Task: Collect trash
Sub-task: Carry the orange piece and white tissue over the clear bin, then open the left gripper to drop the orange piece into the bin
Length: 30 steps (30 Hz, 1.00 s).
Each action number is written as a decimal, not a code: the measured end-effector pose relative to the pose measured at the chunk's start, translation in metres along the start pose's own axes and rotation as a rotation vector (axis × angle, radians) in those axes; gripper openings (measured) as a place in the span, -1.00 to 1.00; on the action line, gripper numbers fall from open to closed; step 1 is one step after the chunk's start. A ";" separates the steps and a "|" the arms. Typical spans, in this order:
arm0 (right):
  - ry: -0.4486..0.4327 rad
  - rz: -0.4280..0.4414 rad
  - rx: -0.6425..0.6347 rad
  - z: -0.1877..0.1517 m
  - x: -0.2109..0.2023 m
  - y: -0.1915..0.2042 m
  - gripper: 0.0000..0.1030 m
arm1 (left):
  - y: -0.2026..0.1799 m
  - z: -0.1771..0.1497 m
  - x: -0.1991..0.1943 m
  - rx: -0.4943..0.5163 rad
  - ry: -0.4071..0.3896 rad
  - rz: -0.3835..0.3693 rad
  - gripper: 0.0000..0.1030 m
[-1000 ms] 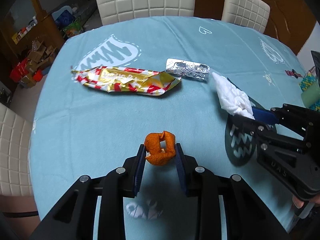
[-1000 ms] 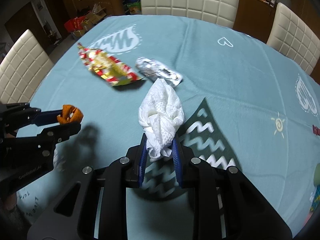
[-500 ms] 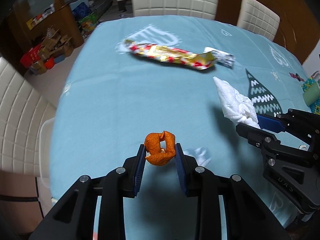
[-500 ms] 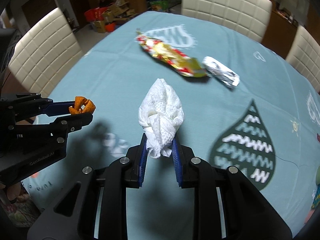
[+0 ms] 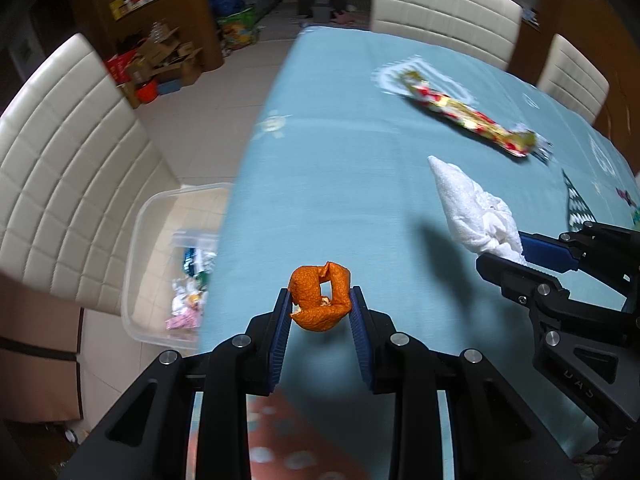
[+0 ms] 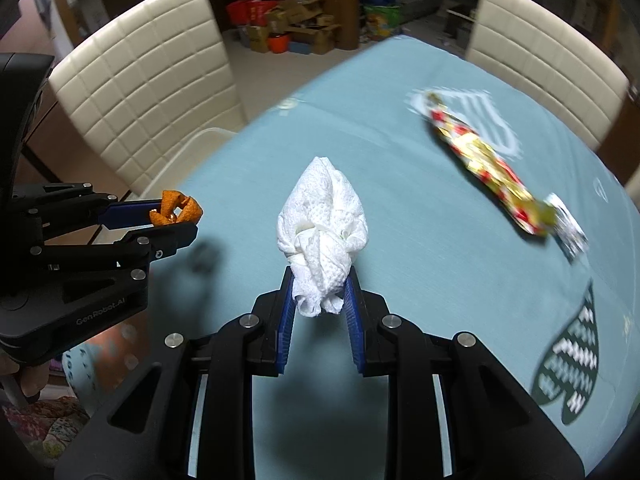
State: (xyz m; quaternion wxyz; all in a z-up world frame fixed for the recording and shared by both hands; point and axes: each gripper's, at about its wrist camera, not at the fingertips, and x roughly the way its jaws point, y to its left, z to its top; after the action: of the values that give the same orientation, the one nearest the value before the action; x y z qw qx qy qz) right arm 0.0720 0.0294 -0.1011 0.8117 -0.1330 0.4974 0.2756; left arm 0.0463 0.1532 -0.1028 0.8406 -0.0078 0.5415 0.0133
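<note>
My left gripper (image 5: 320, 304) is shut on a curled orange peel (image 5: 320, 298), held above the left part of the blue tablecloth (image 5: 340, 184). In the right wrist view the same peel (image 6: 176, 208) shows at the left between the left gripper's fingers. My right gripper (image 6: 319, 296) is shut on a crumpled white paper towel (image 6: 322, 232), which also appears at the right of the left wrist view as the towel (image 5: 472, 208). A red and gold wrapper (image 5: 468, 120) and a silver blister pack (image 6: 568, 228) lie farther back on the table. A clear plastic bin (image 5: 136, 240) with scraps stands on the floor beside the table.
Cream padded chairs stand around the table: one at the left (image 5: 60, 184), two at the back (image 5: 440, 12). Cardboard boxes and clutter (image 5: 160, 60) sit on the floor beyond. A dark patterned teardrop print (image 6: 568, 356) marks the cloth at the right.
Both grippers have swung left across the table toward its left edge, each keeping its load. The wrapper and blister pack now lie far to the right, and the bin on the floor has come into view.
</note>
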 end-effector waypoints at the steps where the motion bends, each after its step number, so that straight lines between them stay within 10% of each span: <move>1: 0.003 0.005 -0.010 0.003 0.003 0.005 -0.50 | 0.011 -0.001 0.000 -0.011 -0.003 0.008 -0.44; 30: 0.012 0.104 -0.295 0.105 0.061 0.134 -0.50 | 0.179 -0.002 0.008 -0.297 -0.011 0.164 -0.42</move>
State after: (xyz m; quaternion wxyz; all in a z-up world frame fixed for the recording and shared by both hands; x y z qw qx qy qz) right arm 0.0928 0.2089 -0.0979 0.7650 -0.2266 0.4626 0.3865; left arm 0.0426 0.3317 -0.1110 0.8293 -0.0877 0.5277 0.1616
